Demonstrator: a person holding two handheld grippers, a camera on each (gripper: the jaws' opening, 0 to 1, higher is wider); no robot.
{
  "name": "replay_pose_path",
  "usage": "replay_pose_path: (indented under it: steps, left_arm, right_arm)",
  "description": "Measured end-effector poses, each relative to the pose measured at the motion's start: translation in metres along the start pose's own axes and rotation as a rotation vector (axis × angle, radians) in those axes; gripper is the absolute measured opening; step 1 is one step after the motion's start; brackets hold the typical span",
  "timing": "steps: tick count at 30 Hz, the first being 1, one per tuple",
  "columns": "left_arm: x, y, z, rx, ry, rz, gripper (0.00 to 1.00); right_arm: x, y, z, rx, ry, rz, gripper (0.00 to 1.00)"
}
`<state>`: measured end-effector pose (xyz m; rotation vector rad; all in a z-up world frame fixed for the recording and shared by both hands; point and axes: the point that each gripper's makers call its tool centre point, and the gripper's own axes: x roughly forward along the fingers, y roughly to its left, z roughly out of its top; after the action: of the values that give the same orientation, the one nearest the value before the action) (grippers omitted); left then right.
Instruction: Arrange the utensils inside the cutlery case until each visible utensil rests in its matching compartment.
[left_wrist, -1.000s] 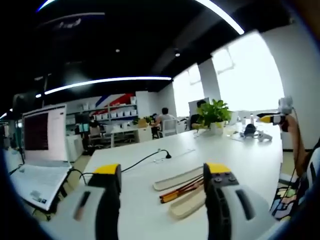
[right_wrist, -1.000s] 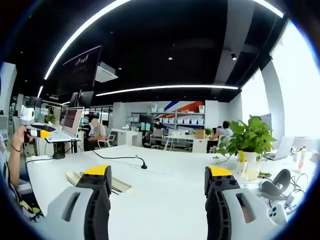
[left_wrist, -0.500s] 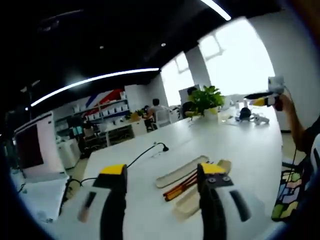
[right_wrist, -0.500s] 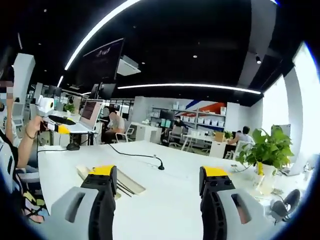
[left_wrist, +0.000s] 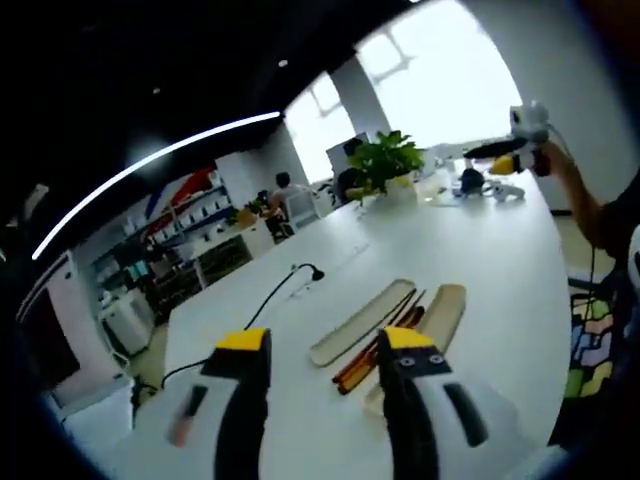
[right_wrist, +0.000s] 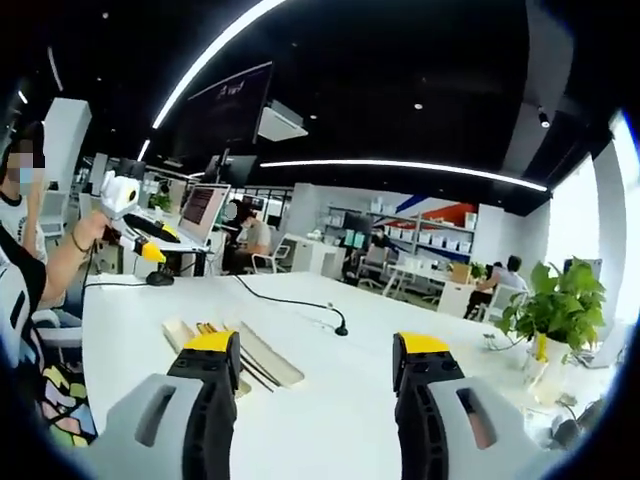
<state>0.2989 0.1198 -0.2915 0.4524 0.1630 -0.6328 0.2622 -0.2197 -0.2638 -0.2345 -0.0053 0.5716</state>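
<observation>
While both tools hang above the white counter (left_wrist: 300, 330) with their jaws spread and nothing between them, each view catches what the other misses. From the left tool (left_wrist: 325, 350), the far end of the counter has a potted plant (left_wrist: 383, 160) near bright windows, with seated people behind it, and the right tool (left_wrist: 510, 150) appears at the far right, gripped by a hand. From the right tool (right_wrist: 318, 350), a laptop (right_wrist: 203, 212) stands at the far left on a desk, a hanging screen (right_wrist: 222, 112) is overhead, and the left tool (right_wrist: 135, 225) comes in at the left, held by a person in a patterned garment. The room is an open office with a dark ceiling and long light strips. A black cable (left_wrist: 275, 295) runs along the counter to its middle. The cutlery case (left_wrist: 360, 322) lies open in two long pale halves just beyond the left tool's jaws, with orange-handled utensils (left_wrist: 375, 350) between the halves, touching them; which compartment they sit in I cannot tell.
</observation>
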Motion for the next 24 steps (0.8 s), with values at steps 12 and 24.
replay_pose_path:
  steps: [12, 24]
  left_arm:
    - [0.035, 0.000, -0.019, 0.095, 0.100, 0.009, 0.45]
    - [0.068, -0.002, -0.045, 0.051, 0.227, -0.074, 0.43]
  right_arm:
    - [0.026, -0.002, -0.010, -0.031, 0.052, 0.039, 0.54]
    - [0.048, -0.008, -0.016, -0.156, 0.120, 0.092, 0.45]
